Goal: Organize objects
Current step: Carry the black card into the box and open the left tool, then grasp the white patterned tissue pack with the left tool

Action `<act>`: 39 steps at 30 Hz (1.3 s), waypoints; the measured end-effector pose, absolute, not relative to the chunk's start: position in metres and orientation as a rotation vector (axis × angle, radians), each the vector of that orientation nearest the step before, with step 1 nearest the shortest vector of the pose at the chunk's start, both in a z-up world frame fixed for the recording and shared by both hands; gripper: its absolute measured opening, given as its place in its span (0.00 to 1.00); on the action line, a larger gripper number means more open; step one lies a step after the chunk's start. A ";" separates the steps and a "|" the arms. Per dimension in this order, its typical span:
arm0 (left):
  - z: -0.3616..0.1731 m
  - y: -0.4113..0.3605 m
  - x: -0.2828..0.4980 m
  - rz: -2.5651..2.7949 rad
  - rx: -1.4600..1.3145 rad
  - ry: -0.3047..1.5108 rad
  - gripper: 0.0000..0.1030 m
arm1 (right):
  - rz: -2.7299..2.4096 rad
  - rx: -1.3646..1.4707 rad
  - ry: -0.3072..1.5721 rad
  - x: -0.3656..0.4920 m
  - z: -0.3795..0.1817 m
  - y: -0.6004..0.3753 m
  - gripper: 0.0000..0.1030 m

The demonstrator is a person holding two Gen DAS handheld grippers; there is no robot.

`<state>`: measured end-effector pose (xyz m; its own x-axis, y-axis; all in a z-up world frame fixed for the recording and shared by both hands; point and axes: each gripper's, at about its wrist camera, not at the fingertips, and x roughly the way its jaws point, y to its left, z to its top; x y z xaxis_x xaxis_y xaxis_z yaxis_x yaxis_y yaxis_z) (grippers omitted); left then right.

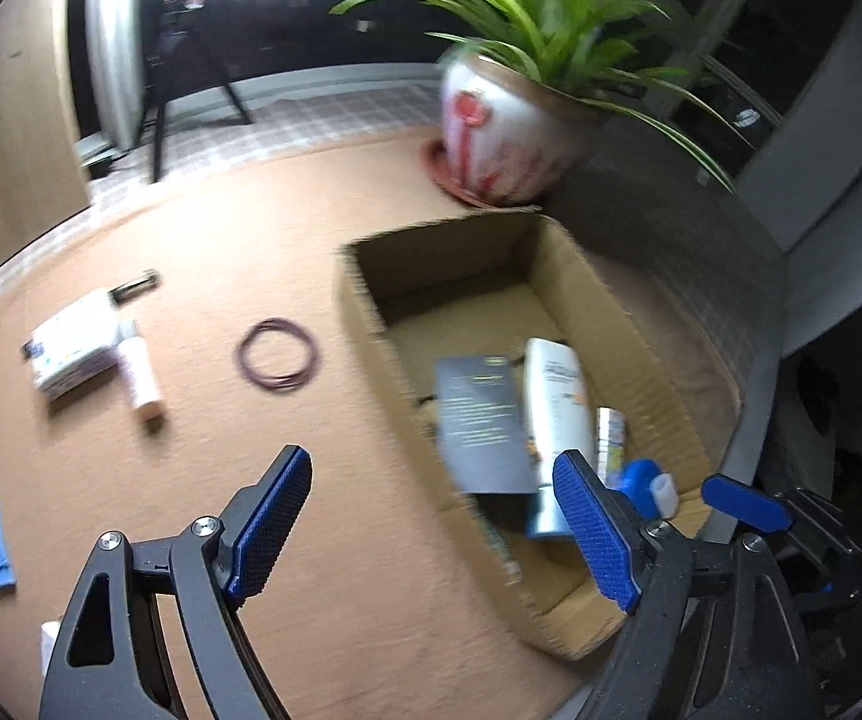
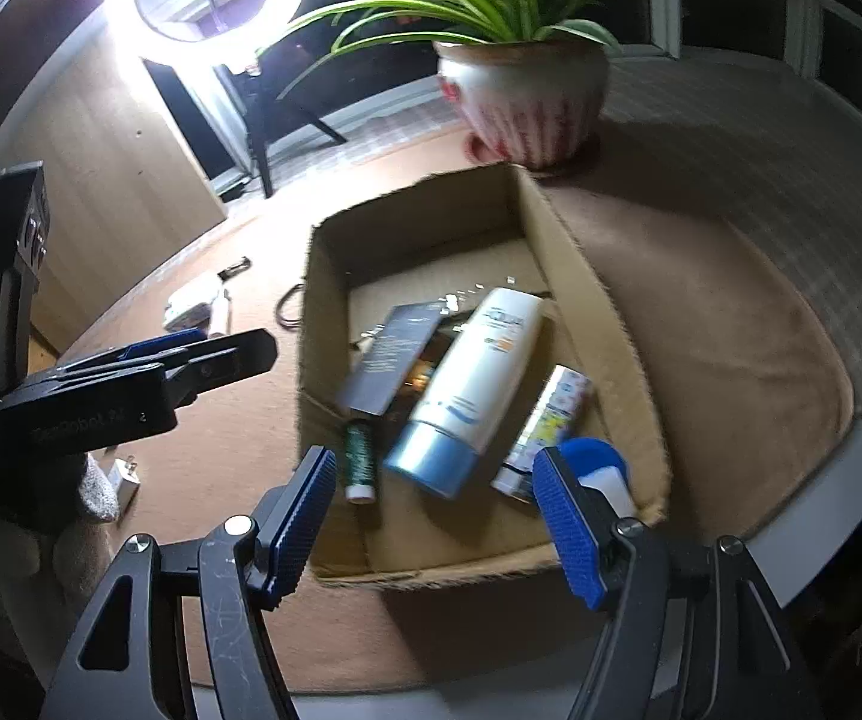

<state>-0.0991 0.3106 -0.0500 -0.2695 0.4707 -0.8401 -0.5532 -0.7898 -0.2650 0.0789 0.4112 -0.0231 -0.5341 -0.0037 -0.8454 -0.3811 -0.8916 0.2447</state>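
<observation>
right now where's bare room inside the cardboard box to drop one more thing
The far half of the open cardboard box, toward the white-and-red plant pot, is bare. The near half is crowded: white lotion tube, dark flat card, green spool.

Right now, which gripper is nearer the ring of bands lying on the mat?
Left. The left gripper hangs open just short of the bands, beside the box; the right gripper is over the box's near edge.

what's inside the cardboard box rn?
Cardboard box holds a white tube with blue cap, dark booklet, green thread spool, small printed box, blue-white container. Anything beneath the booklet is hidden.
</observation>
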 end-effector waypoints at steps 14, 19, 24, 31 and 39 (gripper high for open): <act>-0.063 0.176 -0.156 2.298 -1.458 -0.025 0.82 | 2.631 -1.468 0.542 0.031 -0.019 0.358 0.63; -0.072 0.146 -0.195 2.333 -1.505 -0.065 0.81 | 2.663 -1.492 0.511 0.018 -0.017 0.343 0.63; -0.079 0.138 -0.231 2.359 -1.523 -0.053 0.75 | 2.682 -1.496 0.494 0.007 -0.014 0.337 0.63; -0.090 0.144 -0.283 2.348 -1.548 -0.084 0.63 | 2.680 -1.512 0.478 -0.002 -0.015 0.334 0.63; -0.119 0.164 -0.324 2.281 -1.617 -0.085 0.59 | 2.643 -1.532 0.480 -0.001 -0.021 0.340 0.63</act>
<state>-0.3241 0.1638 -0.1191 -0.2930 0.3093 -0.9047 -0.2410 -0.9396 -0.2432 -0.0011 0.3399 -0.0214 -0.5084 -0.1116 -0.8538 -0.1956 -0.9507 0.2407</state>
